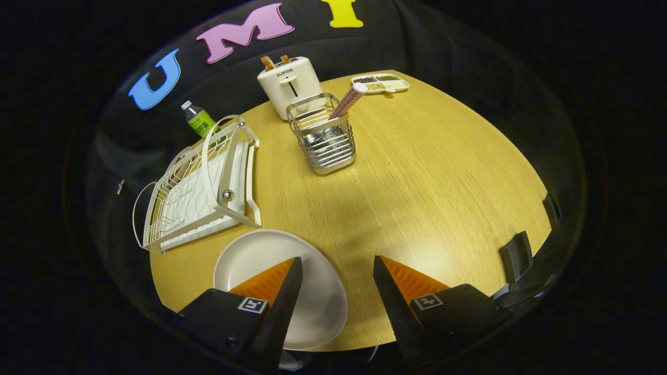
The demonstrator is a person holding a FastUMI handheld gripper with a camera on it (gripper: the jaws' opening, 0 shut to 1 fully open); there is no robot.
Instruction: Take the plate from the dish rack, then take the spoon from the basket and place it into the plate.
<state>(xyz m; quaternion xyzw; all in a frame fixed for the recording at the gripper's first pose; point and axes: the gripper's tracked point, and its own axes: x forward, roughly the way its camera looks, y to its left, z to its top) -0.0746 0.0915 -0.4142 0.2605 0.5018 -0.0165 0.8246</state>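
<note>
A white plate [260,258] lies flat on the wooden table [427,182], under and just ahead of my left finger. My gripper [337,262] is open, with nothing between its fingers, and hovers above the table's near edge. Beyond the fingers, mid-table, stands a wire basket [324,136] holding a spoon [348,100] whose checked handle leans out to the right. The white dish rack [200,187] sits to the left of the basket, with no plate in it.
A cream toaster [290,83] with toast stands behind the basket. A green-labelled bottle [200,121] is behind the rack. A divided snack tray [380,82] lies at the table's far edge. Dark clips [516,255] sit at the table's right rim.
</note>
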